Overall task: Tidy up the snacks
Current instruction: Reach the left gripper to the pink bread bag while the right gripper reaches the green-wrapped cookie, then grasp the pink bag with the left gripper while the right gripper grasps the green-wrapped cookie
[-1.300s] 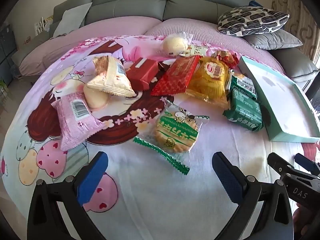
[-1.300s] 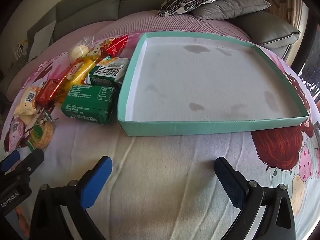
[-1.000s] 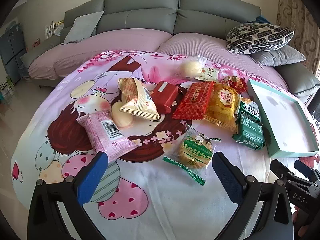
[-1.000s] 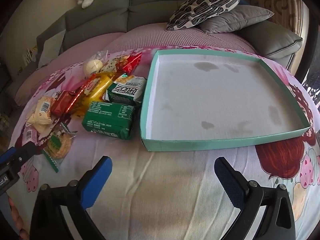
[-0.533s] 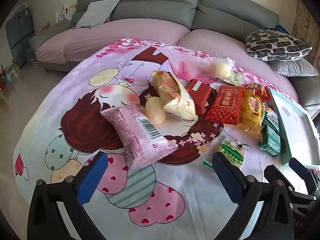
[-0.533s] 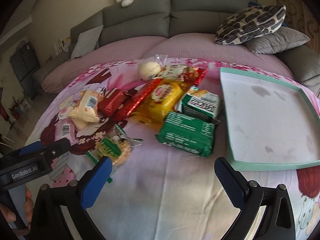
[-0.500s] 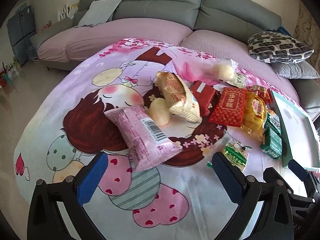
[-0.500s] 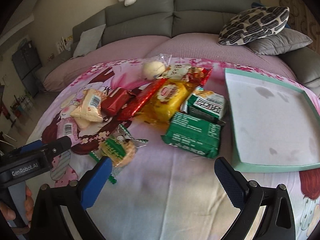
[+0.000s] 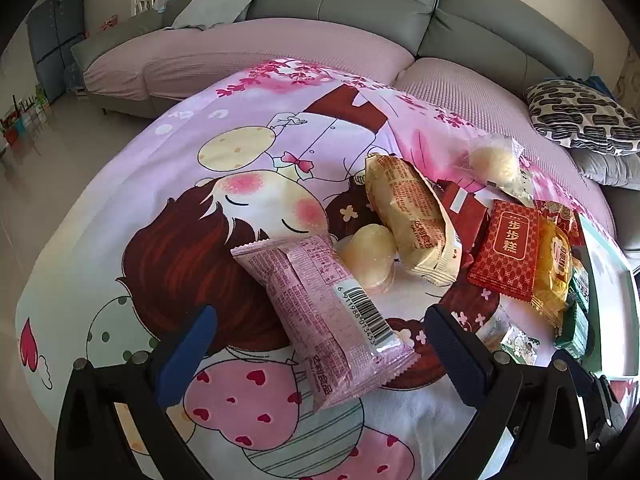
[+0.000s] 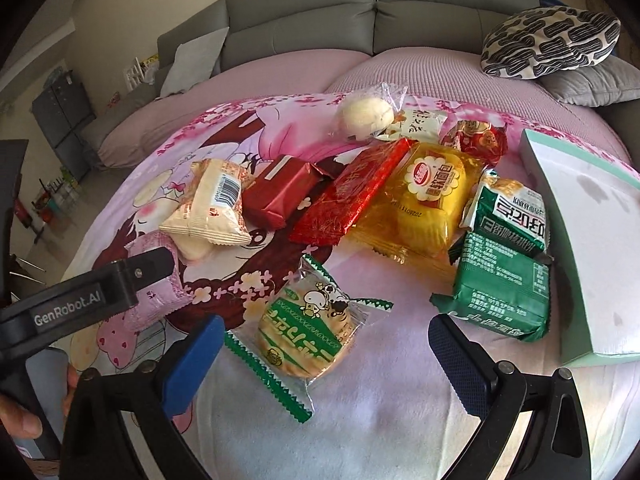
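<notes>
Several wrapped snacks lie on a cartoon-print cloth (image 9: 168, 216). My left gripper (image 9: 320, 344) is open, its blue fingers on either side of the near end of a pink packet (image 9: 320, 312), not closed on it. Behind that packet lie a beige packet (image 9: 412, 220) and a red packet (image 9: 508, 248). My right gripper (image 10: 326, 354) is open around a round biscuit in a green-trimmed wrapper (image 10: 308, 332). Green packets (image 10: 504, 280), a yellow bread pack (image 10: 428, 196) and red packs (image 10: 352, 192) lie beyond. The teal tray (image 10: 540, 168) stands at the right, empty.
A grey sofa (image 10: 380, 4) with a patterned cushion (image 10: 548, 40) curves behind the cloth. A wrapped bun (image 10: 364, 116) lies at the far side of the pile. The left gripper's body (image 10: 80, 300) and a hand (image 10: 20, 420) show at the right wrist view's left edge.
Both grippers swung left: the left one from the biscuit to the pink packet, the right one from the tray to the snack pile, now over the biscuit. Both stayed open.
</notes>
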The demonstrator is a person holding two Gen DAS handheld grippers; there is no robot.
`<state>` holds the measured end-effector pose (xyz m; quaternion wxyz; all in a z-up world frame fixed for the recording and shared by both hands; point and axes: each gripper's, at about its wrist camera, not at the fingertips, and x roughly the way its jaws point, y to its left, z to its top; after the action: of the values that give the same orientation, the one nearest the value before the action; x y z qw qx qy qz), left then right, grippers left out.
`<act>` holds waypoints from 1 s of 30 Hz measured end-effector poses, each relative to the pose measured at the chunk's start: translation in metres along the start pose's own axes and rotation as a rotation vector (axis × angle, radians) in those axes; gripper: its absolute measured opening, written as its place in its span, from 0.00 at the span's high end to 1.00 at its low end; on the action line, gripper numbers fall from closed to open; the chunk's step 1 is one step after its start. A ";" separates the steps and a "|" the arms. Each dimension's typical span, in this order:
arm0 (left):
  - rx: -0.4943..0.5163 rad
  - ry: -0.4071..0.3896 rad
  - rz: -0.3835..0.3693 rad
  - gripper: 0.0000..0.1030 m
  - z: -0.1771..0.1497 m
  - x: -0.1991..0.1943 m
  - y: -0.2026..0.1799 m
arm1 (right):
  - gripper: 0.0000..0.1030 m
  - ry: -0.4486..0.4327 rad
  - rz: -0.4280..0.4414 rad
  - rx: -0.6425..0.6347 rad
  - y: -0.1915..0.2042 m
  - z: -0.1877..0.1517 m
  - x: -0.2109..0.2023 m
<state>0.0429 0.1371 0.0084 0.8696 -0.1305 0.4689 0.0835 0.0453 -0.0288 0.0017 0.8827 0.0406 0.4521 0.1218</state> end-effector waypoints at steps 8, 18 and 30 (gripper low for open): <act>-0.025 0.025 0.007 0.15 0.005 0.015 0.007 | 0.24 0.035 0.004 -0.013 0.008 -0.002 0.012; -0.028 0.028 -0.038 0.47 0.003 0.016 0.005 | 0.47 0.033 0.018 -0.016 0.007 -0.002 0.008; -0.072 0.028 -0.068 0.60 0.000 0.002 0.013 | 0.50 0.010 0.027 -0.001 0.001 0.001 -0.001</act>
<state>0.0409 0.1501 0.0047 0.8600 -0.1789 0.4729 0.0690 0.0449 -0.0283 0.0031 0.8788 0.0457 0.4557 0.1341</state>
